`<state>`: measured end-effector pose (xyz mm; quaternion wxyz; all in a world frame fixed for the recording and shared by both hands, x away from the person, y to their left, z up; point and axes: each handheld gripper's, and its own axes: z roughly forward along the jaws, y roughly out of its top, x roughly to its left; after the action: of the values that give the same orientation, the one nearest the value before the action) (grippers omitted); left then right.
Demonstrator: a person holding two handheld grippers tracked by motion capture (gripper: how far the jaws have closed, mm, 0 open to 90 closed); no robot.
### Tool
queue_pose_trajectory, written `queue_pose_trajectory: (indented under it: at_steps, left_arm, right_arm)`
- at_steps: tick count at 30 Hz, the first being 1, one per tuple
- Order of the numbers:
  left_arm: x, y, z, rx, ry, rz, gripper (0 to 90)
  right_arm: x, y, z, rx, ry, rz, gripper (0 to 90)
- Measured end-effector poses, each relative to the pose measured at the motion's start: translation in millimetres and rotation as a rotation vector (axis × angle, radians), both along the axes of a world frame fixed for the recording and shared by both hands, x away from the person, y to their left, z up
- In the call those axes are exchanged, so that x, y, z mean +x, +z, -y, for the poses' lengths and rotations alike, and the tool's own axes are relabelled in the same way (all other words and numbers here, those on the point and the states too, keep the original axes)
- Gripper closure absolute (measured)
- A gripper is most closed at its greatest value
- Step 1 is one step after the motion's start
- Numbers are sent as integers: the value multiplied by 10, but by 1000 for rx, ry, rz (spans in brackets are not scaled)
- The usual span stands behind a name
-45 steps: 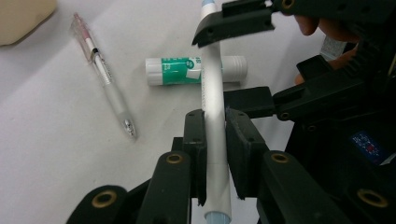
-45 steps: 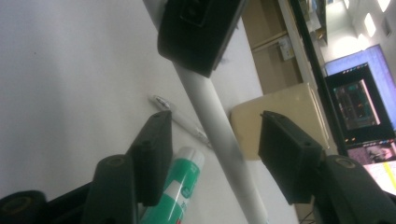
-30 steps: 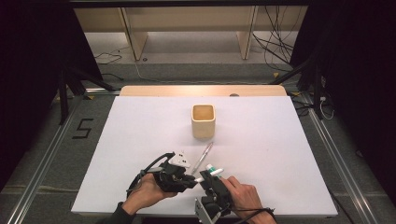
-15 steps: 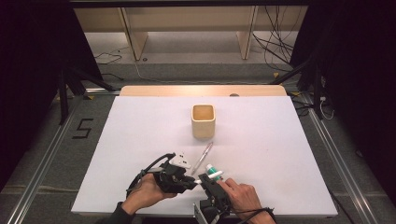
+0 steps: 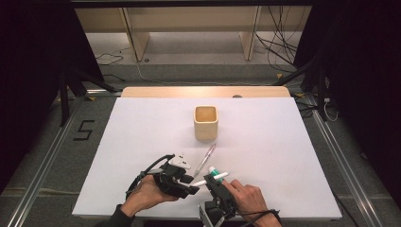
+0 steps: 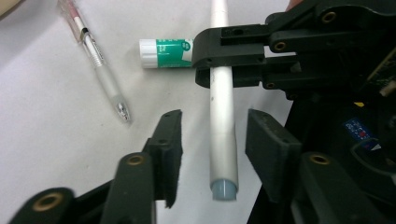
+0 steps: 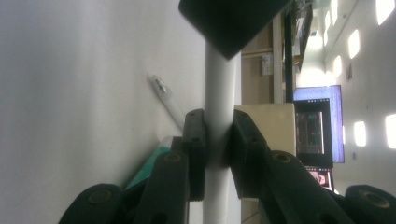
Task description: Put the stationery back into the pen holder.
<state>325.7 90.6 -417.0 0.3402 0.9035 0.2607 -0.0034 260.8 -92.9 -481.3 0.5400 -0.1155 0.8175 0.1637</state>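
Note:
My right gripper point(image 5: 213, 183) is shut on a white pen point(image 5: 218, 177) and holds it just above the white table top near the front edge. In the right gripper view the pen point(image 7: 218, 93) runs up between the closed jaws. My left gripper point(image 6: 212, 144) is open, its jaws on either side of the grey-capped end of the pen point(image 6: 220, 121) with a gap on each side. In the high view the left gripper point(image 5: 189, 185) sits close to the left of the right one. A green-and-white glue stick point(image 6: 166, 52) lies on the table behind the pen.
A clear ballpoint pen point(image 5: 204, 161) lies on the table between the grippers and a beige square cup point(image 5: 205, 122), which stands upright mid-table. The white table top point(image 5: 283, 151) has room left and right. Shelving and cables lie beyond the far edge.
Hardly anything: both hands stay near the front edge, and the right gripper with the white pen has edged slightly toward the left gripper.

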Motion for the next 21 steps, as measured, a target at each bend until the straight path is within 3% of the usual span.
queue_pose_trajectory:
  at_steps: [4, 12, 18, 21]
  left_arm:
    - [2, -1, -46, 9, 19, 14, 425]
    - [12, -48, -157, -44, 58, 43, 306]
    - [19, -104, -286, -147, 112, 112, 244]
    - [18, -147, -333, -170, 137, 144, 229]
  right_arm:
    - [33, 13, 63, 6, -11, -7, 780]
    - [113, 93, 171, 65, -72, -43, 780]
    - [189, 169, 256, 138, -111, -87, 780]
    - [222, 197, 297, 166, -129, -104, 779]
